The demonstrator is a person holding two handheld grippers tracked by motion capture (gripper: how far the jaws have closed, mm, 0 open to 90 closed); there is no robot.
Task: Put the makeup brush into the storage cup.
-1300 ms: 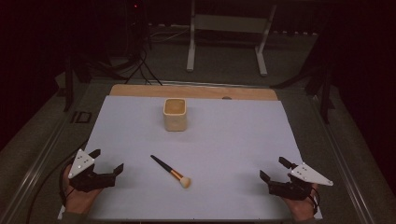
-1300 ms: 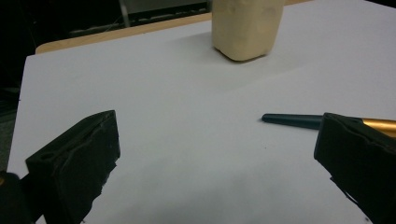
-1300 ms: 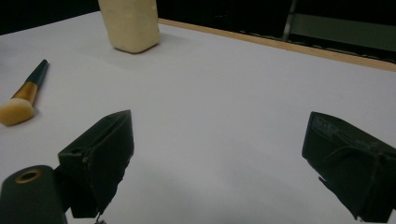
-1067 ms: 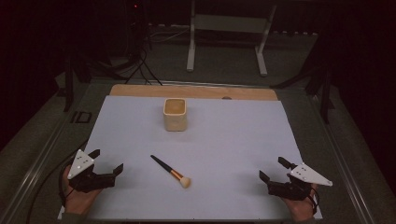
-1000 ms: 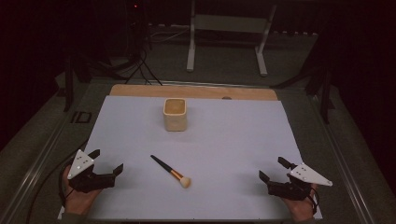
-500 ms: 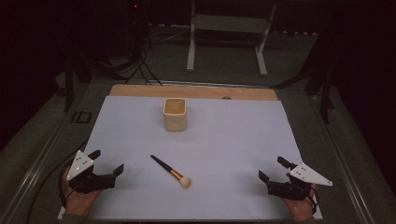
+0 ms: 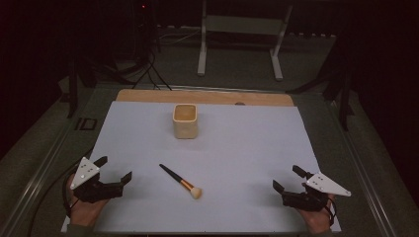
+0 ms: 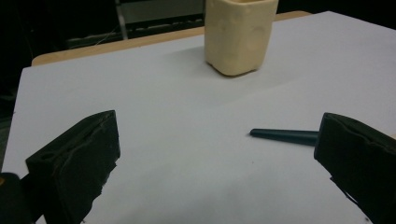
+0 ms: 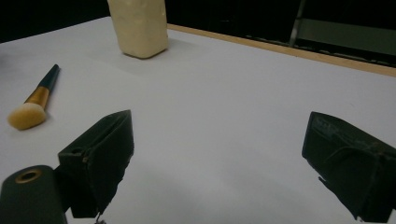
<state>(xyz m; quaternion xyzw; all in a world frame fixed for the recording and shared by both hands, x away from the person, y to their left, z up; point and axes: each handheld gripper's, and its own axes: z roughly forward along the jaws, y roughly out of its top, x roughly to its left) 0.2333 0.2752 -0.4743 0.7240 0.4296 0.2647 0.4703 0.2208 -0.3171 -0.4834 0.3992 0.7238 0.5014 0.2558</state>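
Note:
A makeup brush [image 7: 180, 181] with a dark handle, gold ferrule and pale bristles lies on the white sheet, front centre. Its handle tip [image 8: 280, 136] pokes out beside the right jaw in the left gripper view, and the whole brush [image 9: 33, 103] lies far left in the right gripper view. A cream square cup [image 7: 185, 120] stands upright farther back; it is the cup [image 8: 239, 35] ahead in the left gripper view and the cup [image 9: 138, 27] in the right gripper view. My left gripper [image 7: 116, 171] rests open at the front left, my right gripper [image 7: 287, 178] open at the front right. Both hold nothing.
The white sheet [image 7: 247, 143] covers a wooden board [image 7: 207, 97] whose back edge shows behind the cup. A grey metal stand [image 7: 240, 39] and cables lie on the dark floor beyond the table. A small black item [image 7: 86, 123] sits left of the sheet.

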